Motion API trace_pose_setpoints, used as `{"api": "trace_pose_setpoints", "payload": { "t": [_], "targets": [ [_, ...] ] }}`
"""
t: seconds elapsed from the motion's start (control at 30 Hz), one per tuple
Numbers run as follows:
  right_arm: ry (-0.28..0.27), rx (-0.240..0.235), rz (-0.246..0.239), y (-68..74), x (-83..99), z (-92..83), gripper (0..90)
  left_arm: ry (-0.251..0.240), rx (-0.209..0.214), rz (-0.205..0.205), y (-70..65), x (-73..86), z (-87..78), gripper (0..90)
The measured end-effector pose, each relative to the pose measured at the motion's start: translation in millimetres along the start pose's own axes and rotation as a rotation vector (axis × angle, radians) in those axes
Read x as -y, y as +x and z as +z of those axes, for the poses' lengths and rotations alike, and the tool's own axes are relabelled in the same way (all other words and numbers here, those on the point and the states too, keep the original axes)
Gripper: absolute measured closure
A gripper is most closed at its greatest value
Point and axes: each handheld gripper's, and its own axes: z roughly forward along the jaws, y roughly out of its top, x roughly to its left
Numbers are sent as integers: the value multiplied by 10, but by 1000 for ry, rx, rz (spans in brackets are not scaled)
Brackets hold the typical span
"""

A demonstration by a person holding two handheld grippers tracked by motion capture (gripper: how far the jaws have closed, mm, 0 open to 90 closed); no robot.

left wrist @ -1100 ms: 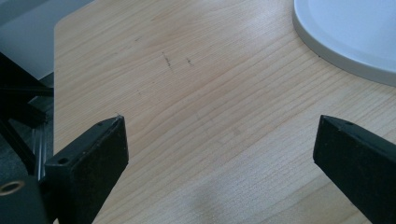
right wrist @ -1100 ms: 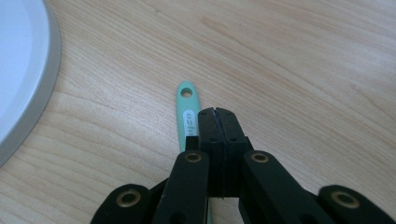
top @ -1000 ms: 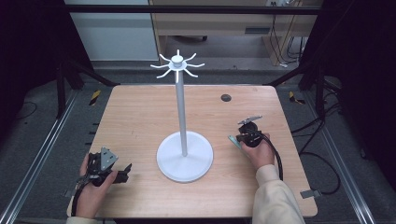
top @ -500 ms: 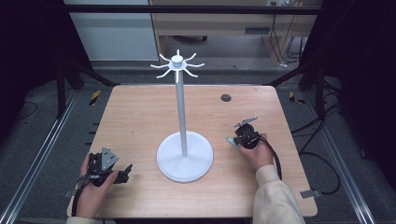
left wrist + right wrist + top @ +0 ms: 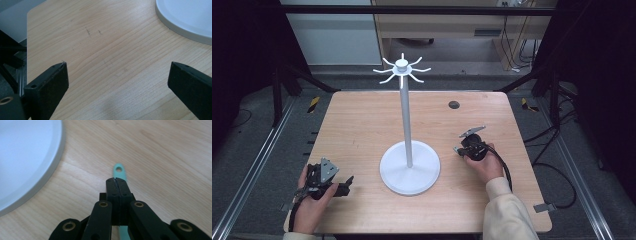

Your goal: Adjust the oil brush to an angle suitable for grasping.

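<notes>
— Where is the green thing relative to the right claw (image 5: pixel 116 180)?

— In the right gripper view, a flat teal handle (image 5: pixel 119 171) with a small hole at its far end lies on the wooden surface (image 5: pixel 162 157). The tip pokes out just beyond the claw's jaw tips, and another bit of it shows beneath the claw near the bottom edge. So the claw sits directly over it, lined up along its length.

— Is the claw gripping it?

— The jaws are pressed together with no gap between them. Whether they pinch the handle or merely sit above it, I cannot tell.

— What else is near?

— The round white base (image 5: pixel 25 157) of the stand lies just to one side of the handle, not touching it. In the high view the right claw (image 5: pixel 460 148) is at the right of the stand (image 5: pixel 406 120), whose pole carries white hooks at the top.

— And the left claw (image 5: pixel 117 75)?

— Its jaws are spread wide over bare wood, with the base's rim at the far corner. In the high view it (image 5: pixel 347 184) rests at the surface's near left, held in the person's hand (image 5: pixel 309 200).
</notes>
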Motion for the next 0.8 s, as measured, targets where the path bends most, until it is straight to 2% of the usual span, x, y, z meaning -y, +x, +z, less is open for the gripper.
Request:
{"api": "trace_pose_setpoints", "payload": {
  "t": [0.03, 0.1, 0.23, 0.37, 0.7, 0.8],
  "targets": [
    [-3, 23, 19, -43, 11, -1, 900, 0, 0, 0, -2, 0, 1, 28],
    [-1, 38, 32, -75, 24, 8, 900, 1, 0, 0, -2, 0, 2, 28],
    [-9, 53, 57, -121, 34, 17, 900, 2, 0, 1, -2, 0, 3, 28],
    [-8, 45, 83, -146, 39, 34, 900, 4, 2, 3, -4, 0, 4, 28],
    [5, 31, 91, -165, 51, 60, 900, 5, 4, 5, -4, 0, 6, 29],
    [4, 3, 100, -181, 58, 59, 900, 6, 5, 6, -6, 0, 7, 29]
  ]
}}
